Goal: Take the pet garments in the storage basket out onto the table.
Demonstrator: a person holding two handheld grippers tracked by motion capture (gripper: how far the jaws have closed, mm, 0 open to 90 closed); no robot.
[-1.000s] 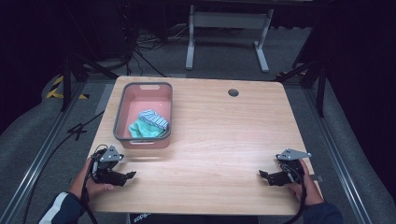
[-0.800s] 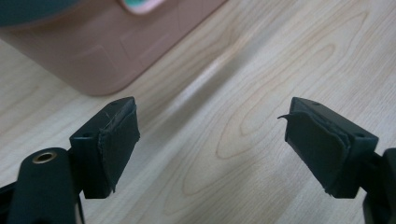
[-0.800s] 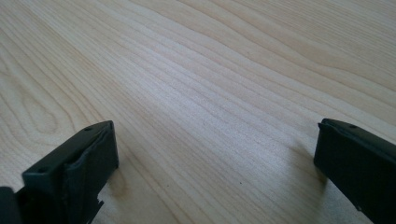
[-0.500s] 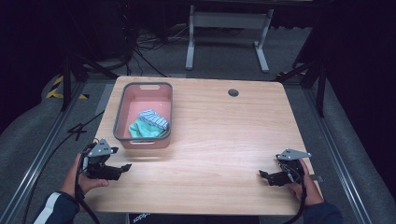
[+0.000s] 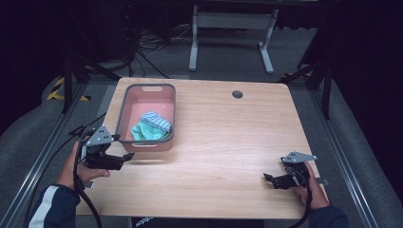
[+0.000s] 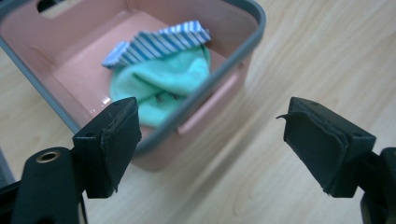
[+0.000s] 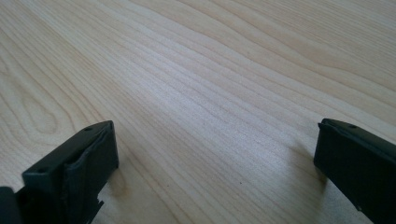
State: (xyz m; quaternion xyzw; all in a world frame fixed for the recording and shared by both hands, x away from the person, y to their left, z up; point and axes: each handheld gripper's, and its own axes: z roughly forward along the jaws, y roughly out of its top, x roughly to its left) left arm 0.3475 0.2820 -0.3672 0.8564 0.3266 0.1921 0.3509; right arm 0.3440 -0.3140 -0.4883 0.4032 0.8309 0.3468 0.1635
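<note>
Left gripper (image 5: 127,156) hovers at the basin's near-left corner, jaws apart, nothing between them. Right gripper (image 5: 267,177) rests low on the tabletop (image 5: 228,137) at 4 o'clock, jaws apart, nothing held. The pink basin (image 5: 124,114) sits at 10 o'clock; within its near end lie a mint green cloth (image 6: 163,84) and, overlapping its far edge, a striped cloth (image 6: 161,39). Judgement: both are light, limp and non-fragile; pinch a raised fold of the mint cloth, since flat fabric may slip.

green cloth (image 6: 163,84): near part hidden behind tub (image 6: 224,70) rim
tub: far end cut off, top edge
label on green cloth: too small to read
</note>
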